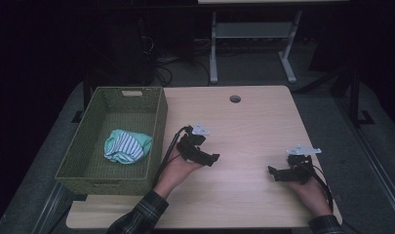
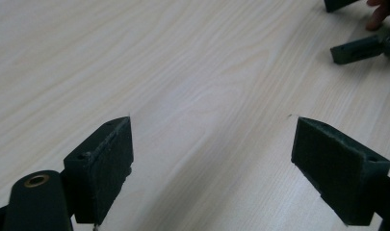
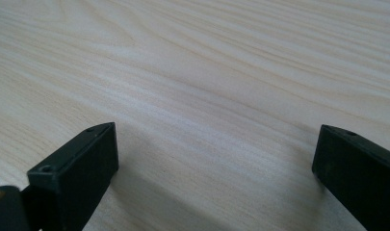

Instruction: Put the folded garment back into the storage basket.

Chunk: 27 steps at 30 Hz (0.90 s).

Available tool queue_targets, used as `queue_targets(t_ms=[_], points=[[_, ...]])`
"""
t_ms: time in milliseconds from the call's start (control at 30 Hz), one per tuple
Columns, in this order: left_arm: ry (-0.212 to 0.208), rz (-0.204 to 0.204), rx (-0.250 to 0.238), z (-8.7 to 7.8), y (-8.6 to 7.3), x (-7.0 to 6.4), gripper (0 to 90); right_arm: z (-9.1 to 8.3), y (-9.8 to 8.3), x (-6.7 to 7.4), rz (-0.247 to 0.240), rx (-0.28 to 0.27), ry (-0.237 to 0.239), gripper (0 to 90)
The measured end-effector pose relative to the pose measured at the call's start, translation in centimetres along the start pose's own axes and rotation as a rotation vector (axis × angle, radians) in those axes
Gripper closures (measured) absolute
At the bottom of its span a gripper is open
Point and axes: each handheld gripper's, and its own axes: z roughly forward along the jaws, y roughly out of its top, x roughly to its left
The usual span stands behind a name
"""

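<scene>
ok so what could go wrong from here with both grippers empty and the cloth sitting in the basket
1. The left gripper is the closer one to the basket, and its high woven wall stands between it and the cloth; a low sideways reach could knock or shove the basket.
2. The cloth lies crumpled on the basket floor, so open jaws may pinch just one fold, or snag the weave.
3. The left gripper's cable trails beside the basket wall and might catch on it.

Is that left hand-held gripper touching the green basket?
Apart. The high view shows bare table between the left hand-held gripper and the basket.
</scene>
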Motion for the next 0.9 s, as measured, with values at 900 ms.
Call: queue_targets(t_ms=[900], points=[[0.047, 0.029, 0.134, 4.5, -3.2, 0.2, 13.5, 0.0, 0.0, 0.0, -0.003, 0.0, 0.003, 1.8]])
